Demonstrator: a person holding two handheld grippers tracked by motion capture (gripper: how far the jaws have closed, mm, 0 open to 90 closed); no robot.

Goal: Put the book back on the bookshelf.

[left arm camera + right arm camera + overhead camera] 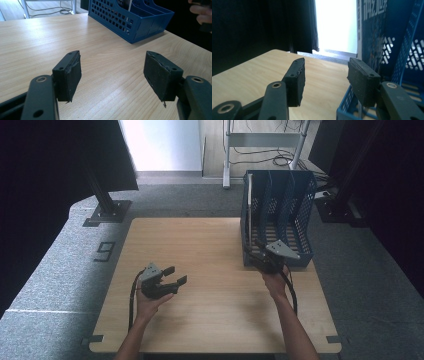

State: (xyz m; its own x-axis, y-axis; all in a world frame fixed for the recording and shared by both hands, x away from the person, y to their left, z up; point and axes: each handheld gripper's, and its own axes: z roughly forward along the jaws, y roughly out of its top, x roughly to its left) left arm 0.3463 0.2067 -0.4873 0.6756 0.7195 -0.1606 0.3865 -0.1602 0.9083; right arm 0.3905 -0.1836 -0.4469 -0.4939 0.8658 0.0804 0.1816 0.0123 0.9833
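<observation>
Meanwhile, the right gripper [257, 255] is being lined up, jaws apart, on a book [372, 37] standing in the rack [300, 210]; the left gripper [175, 275] is being held open and empty, aside.

A pale, square wooden table top [210, 285] with light grain spreads under and ahead of the jaws, resting on a speckled grey carpet floor [55, 270] that carries a dark figure nine marking [104, 251] off to the left of them. Beyond the jaws, past the table's far edge, a bright white panel of daylight [162, 142] glares between heavy black curtains [45, 175] that hang on both sides. A black metal post on a bolted foot plate [107, 207] stands far left of the jaws. Farther back, a grey metal stand frame [265, 140] rises from a light wooden floor, with loose black cables [265, 156] lying around it.
</observation>
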